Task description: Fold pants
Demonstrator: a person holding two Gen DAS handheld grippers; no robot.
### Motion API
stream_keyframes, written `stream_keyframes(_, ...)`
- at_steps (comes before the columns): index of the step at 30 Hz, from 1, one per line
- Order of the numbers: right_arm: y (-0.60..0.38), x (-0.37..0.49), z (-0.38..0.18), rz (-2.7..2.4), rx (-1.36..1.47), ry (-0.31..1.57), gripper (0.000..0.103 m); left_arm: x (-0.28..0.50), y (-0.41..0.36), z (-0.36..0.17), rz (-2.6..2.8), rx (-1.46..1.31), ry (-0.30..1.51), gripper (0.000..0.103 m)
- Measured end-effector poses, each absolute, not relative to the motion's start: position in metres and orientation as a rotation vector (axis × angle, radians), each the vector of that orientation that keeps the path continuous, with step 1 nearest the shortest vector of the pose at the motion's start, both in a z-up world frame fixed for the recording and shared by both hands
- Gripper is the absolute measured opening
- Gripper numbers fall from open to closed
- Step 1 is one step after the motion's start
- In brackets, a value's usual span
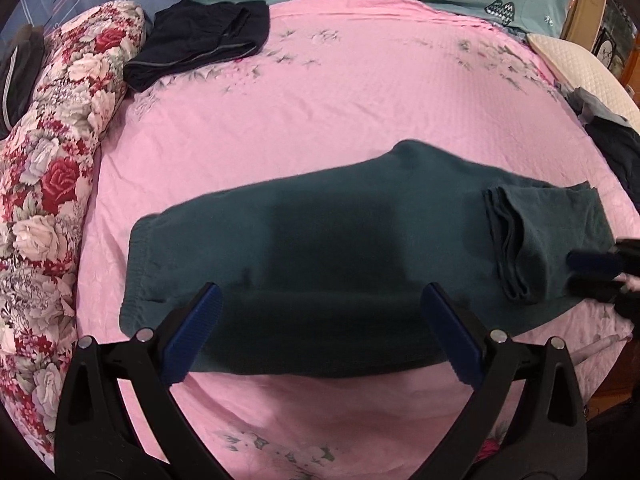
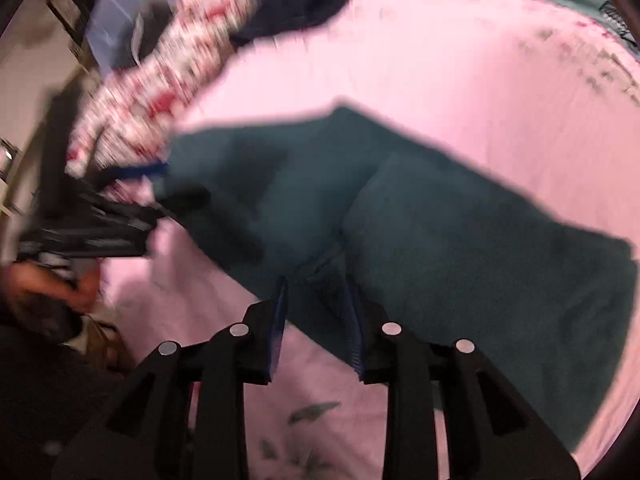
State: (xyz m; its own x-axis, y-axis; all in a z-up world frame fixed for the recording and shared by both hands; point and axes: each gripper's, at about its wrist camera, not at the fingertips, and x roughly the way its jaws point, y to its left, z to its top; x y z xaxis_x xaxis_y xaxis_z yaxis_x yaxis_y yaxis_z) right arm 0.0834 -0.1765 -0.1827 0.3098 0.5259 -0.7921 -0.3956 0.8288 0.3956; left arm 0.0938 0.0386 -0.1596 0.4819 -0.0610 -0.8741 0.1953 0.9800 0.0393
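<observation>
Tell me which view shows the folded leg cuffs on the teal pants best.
Left wrist view. It is sharp, and the leg cuffs lie stacked on the teal pants near the right tool. The right wrist view is motion-blurred: the pants read as one dark mass and the cuff edges cannot be made out.

I see a pink bedsheet (image 1: 360,92), floral quilt (image 1: 60,168) along one edge, dark navy garment (image 1: 200,44) just beside it.

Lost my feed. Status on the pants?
Left gripper open over pants. Right gripper part open at folded leg end. Nothing in the way.
</observation>
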Motion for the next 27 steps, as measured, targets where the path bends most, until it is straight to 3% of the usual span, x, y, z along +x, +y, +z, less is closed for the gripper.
stream_keyframes(6,-0.282,0.086,-0.152,0.347,0.347,1.005,0.028,0.086,-0.030,-0.124,-0.436,0.135,0.916,0.101)
stream_keyframes(8,-0.310,0.090,-0.157,0.258,0.352,1.009,0.023,0.082,-0.058,-0.120,-0.542,0.127,0.890,0.099)
stream_keyframes(9,-0.319,0.092,-0.160,0.243,0.359,1.012,0.021,0.080,-0.078,-0.122,-0.609,0.135,0.872,0.096)
stream_keyframes(12,-0.338,0.106,-0.176,0.245,0.419,1.042,0.016,0.080,-0.121,-0.147,-0.726,0.171,0.940,0.070)
stream_keyframes(15,-0.358,0.119,-0.201,0.214,0.447,1.081,0.012,0.089,-0.136,-0.198,-0.667,0.232,1.086,0.064)
stream_keyframes(16,-0.367,0.116,-0.212,0.206,0.472,1.101,0.005,0.088,-0.133,-0.208,-0.655,0.236,1.096,0.066)
stream_keyframes(18,-0.378,0.114,-0.223,0.222,0.535,1.104,0.005,0.079,-0.137,-0.207,-0.649,0.309,1.048,0.066)
stream_keyframes(22,-0.375,0.107,-0.193,0.250,0.519,1.071,0.016,0.084,-0.133,-0.183,-0.635,0.223,1.053,0.069)
stream_keyframes(24,-0.374,0.104,-0.184,0.263,0.511,1.035,0.016,0.087,-0.126,-0.173,-0.601,0.174,1.024,0.079)
stream_keyframes(27,-0.371,0.113,-0.189,0.259,0.471,1.031,0.016,0.100,-0.125,-0.180,-0.539,0.149,1.035,0.079)
